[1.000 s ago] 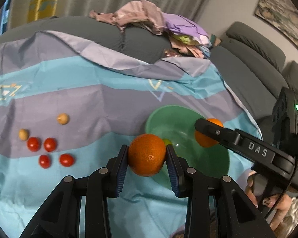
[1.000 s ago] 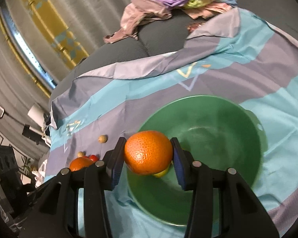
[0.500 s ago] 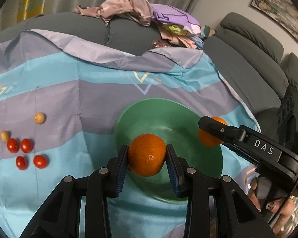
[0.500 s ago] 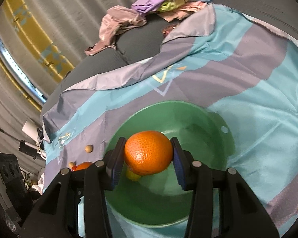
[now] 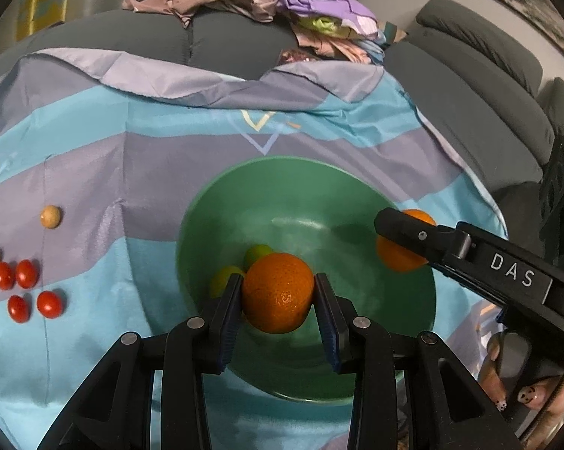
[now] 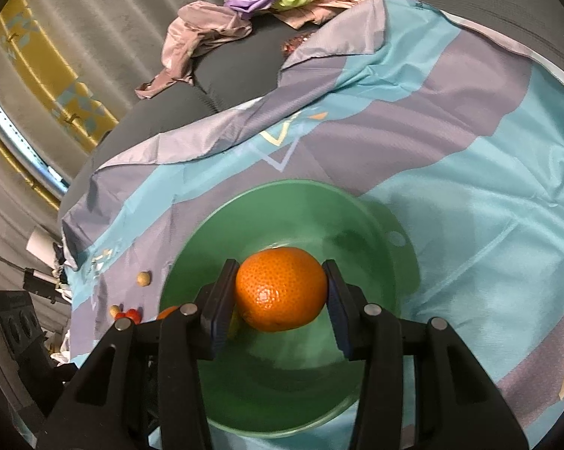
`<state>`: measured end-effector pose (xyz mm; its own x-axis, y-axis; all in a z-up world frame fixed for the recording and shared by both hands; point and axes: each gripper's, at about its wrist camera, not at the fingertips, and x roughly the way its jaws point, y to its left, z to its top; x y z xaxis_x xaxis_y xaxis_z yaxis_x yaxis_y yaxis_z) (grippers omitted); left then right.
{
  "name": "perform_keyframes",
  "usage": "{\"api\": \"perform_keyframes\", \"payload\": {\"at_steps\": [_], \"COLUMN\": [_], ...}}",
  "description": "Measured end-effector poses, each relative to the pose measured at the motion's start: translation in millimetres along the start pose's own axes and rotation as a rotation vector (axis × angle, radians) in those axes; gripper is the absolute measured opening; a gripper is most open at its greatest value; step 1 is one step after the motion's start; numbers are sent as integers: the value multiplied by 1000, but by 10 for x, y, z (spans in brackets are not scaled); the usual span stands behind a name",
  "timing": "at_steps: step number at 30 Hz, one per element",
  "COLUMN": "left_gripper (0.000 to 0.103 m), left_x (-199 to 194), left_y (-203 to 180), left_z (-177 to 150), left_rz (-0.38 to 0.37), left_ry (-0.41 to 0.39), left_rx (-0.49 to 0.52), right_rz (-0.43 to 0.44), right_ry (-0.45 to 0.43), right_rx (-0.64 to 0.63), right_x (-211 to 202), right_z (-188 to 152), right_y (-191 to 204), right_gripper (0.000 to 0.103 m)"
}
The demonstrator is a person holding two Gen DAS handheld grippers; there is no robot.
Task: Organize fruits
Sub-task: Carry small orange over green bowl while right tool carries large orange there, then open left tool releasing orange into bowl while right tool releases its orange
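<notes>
Both my wrist cameras look steeply down, close over the green bowl (image 5: 282,176) (image 6: 300,195); both views share it and the striped cloth (image 5: 150,150) (image 6: 469,150).

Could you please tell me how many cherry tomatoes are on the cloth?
4: two side by side, two just below them, all left of the green bowl; none appear hidden.

Green bowl (image 5: 207,221), two orange mandarins (image 5: 278,292) over the bowl, red cherry tomatoes (image 5: 25,290) beside the bowl, cloth (image 5: 113,172) under the bowl striped turquoise and lavender
</notes>
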<state>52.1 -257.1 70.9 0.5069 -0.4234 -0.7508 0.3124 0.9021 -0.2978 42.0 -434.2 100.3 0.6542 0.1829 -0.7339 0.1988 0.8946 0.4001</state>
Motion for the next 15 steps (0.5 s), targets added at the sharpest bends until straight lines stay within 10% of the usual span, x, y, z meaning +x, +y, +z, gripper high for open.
{"api": "perform_keyframes", "payload": {"at_steps": [15], "left_gripper": [37], "left_x": [128], "left_y": [-70], "left_z": [-20], "left_rz": [0], "left_ry": [31], "left_rx": [11], "right_rz": [-54], "right_ry": [30], "right_rx": [-13], "right_x": [103], "right_z": [-1], "right_y": [-12], "right_gripper": [46]}}
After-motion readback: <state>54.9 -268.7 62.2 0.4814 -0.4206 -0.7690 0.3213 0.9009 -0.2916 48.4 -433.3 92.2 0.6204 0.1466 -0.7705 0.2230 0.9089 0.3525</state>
